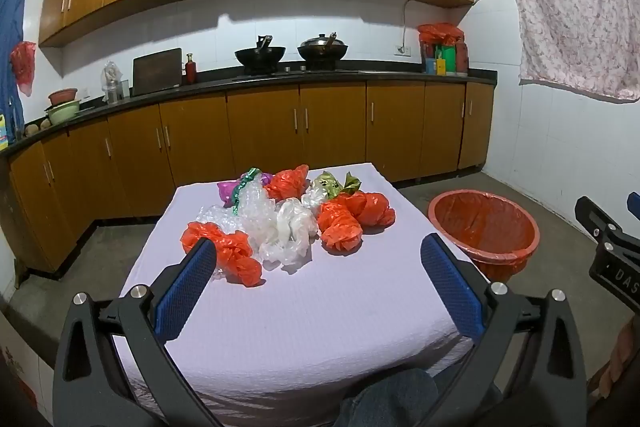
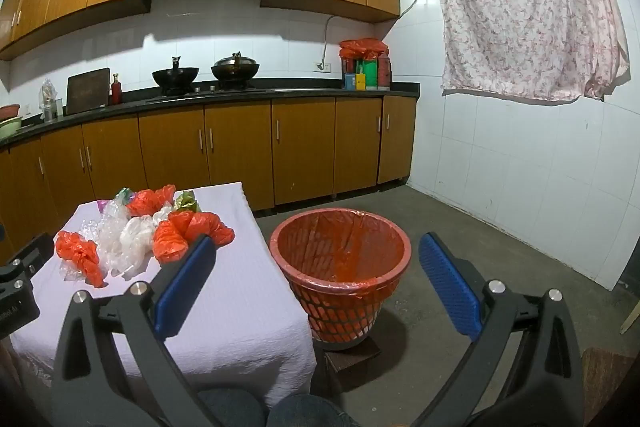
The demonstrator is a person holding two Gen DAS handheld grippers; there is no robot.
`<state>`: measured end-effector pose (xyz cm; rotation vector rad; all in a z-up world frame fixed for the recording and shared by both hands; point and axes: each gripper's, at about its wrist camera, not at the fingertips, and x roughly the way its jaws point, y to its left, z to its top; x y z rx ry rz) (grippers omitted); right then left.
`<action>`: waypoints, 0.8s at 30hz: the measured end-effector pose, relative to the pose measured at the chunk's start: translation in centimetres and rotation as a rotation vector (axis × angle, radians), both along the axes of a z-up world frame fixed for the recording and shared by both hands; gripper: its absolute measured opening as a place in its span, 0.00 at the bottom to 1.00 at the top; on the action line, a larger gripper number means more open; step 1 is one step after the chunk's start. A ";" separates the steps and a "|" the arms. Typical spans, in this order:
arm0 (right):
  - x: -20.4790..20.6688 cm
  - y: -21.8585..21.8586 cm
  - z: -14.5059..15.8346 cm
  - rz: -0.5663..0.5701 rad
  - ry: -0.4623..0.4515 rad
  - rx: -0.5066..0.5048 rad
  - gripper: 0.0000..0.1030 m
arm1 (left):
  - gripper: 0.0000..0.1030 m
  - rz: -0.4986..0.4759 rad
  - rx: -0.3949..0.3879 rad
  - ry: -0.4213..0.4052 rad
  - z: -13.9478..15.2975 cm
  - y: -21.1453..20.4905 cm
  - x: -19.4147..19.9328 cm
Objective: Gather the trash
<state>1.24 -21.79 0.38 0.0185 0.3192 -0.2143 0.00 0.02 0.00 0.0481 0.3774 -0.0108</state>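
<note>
Trash (image 1: 288,217) – crumpled bags, probably all plastic – sits heaped mid-counter (image 1: 320,307), bin (image 2: 340,251) parked beside for easy drops. Left tongs (image 1: 318,263) and right tongs (image 2: 320,259) both gape wide, holding nothing – ready to grab.

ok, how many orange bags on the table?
4. One at the near left of the pile, one at the back, and two side by side on the right. More may sit hidden under the clear plastic.

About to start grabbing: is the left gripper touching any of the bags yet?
Apart. The left wrist view shows the left gripper open, bare tablecloth between its fingers; the bags lie beyond them, the nearest orange bag only overlapped in the image.
</note>
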 end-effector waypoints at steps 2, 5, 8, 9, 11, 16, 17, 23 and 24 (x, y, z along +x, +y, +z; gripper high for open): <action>0.1 0.0 0.0 -0.001 0.001 0.001 0.96 | 0.98 0.000 -0.001 -0.001 0.0 0.0 0.0; 0.0 0.0 0.0 -0.001 0.000 0.001 0.96 | 0.98 -0.002 0.000 0.000 0.0 0.0 0.0; 0.0 0.0 0.0 -0.001 0.002 -0.001 0.96 | 0.98 -0.004 0.002 -0.001 0.0 0.0 0.0; 0.0 0.0 0.1 -0.001 0.002 -0.001 0.96 | 0.98 -0.005 0.003 -0.001 0.1 0.0 0.0; 0.0 0.0 0.1 -0.001 0.002 -0.001 0.96 | 0.98 -0.001 0.002 -0.001 0.0 0.0 0.0; 0.0 0.0 0.1 -0.001 0.001 -0.001 0.96 | 0.98 0.000 0.003 -0.002 0.0 0.0 0.0; 0.0 0.0 0.1 -0.001 0.001 -0.001 0.96 | 0.98 -0.001 0.004 -0.002 0.0 0.0 0.0; 0.1 0.1 0.1 0.000 0.001 -0.001 0.96 | 0.98 -0.001 0.004 -0.002 0.0 0.0 0.0; 0.1 0.1 0.1 0.000 0.001 -0.001 0.96 | 0.98 -0.001 0.004 -0.003 0.0 0.0 0.0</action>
